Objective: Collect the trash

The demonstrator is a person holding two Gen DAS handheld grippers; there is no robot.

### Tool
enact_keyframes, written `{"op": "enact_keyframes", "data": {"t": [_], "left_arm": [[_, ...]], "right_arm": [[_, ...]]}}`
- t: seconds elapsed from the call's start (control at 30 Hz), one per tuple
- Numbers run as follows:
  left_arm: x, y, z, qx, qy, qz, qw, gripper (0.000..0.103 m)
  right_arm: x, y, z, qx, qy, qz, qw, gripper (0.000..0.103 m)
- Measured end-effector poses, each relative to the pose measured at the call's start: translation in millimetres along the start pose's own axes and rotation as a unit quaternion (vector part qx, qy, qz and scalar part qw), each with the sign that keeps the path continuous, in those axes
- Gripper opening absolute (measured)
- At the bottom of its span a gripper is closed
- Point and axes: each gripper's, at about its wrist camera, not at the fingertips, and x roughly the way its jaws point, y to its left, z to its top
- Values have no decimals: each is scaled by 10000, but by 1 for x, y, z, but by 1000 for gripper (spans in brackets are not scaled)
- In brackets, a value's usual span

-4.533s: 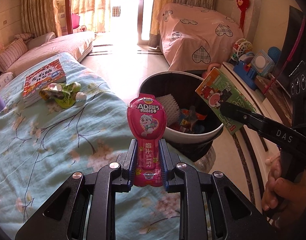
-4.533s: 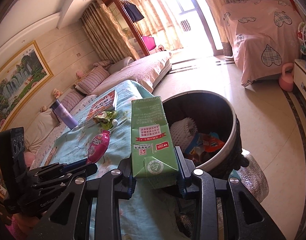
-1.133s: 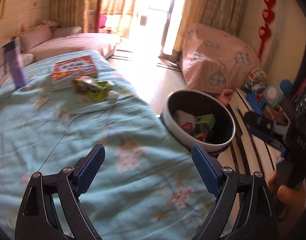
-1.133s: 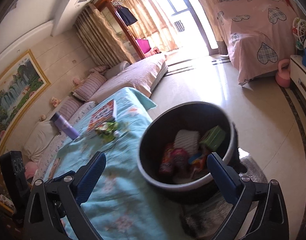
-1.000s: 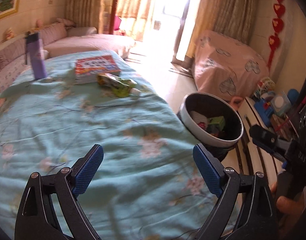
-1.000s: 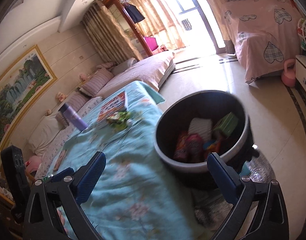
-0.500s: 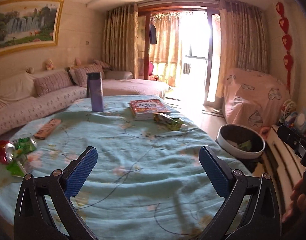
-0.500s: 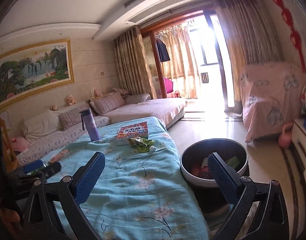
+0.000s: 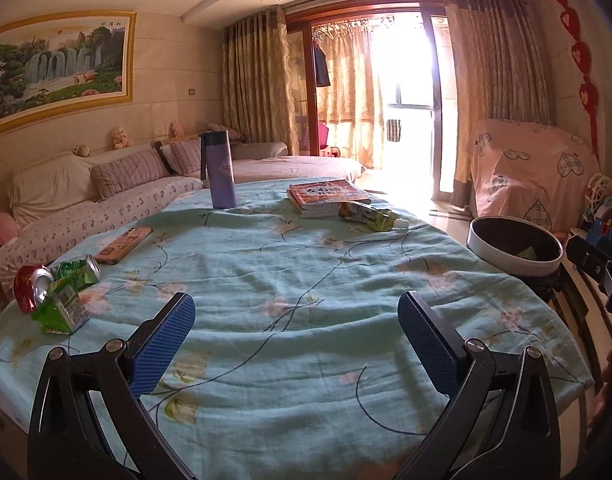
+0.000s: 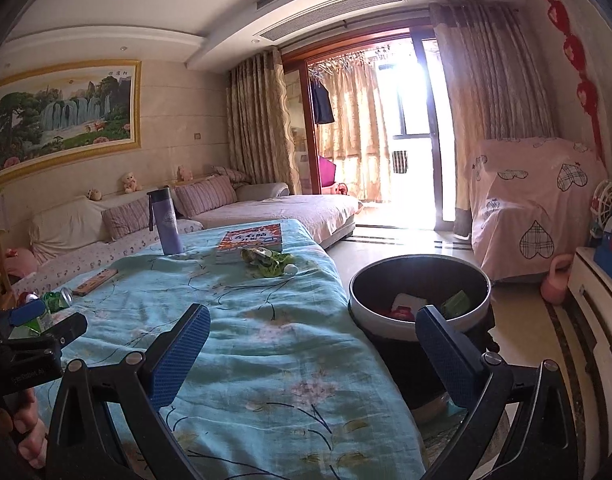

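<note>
My left gripper (image 9: 295, 308) is open and holds nothing, low over the near part of the teal flowered table cloth (image 9: 306, 264). Crushed cans and a green carton (image 9: 53, 296) lie at the table's left edge. A green wrapper (image 9: 366, 216) rests beside a book at the far side. My right gripper (image 10: 313, 316) is also open and holds nothing, straddling the table's right edge and the round trash bin (image 10: 386, 326). The bin stands on the floor with a green carton and other trash inside.
A purple bottle (image 9: 221, 170), a red book (image 9: 326, 196) and a flat wooden piece (image 9: 123, 244) are on the table. Sofas line the left wall. A pink covered piece (image 10: 534, 204) and a low cabinet (image 10: 598, 292) with toys stand right of the bin.
Both grippers let the pink pouch and the green carton go into the bin, then drew back from it. Both views have swung up and left across the table.
</note>
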Motion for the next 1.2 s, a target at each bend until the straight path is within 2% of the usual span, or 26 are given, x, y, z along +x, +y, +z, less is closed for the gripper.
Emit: {"op": "enact_keyframes", "data": {"t": [0.27,0.5,1.2], "left_arm": [[-6,-3,-1,30,-27,40,10000,103],[-4,-4,-2,82,63,55,9999,103],[-3,-7,-4,132,160,-25,9998,103]], "right_arm": [[-5,9,-3,-94,-64,97,9999,103],[1,13,-7,-131,88,117,9998,103],[-2,11,-10,-88,121,151,9998,103]]}}
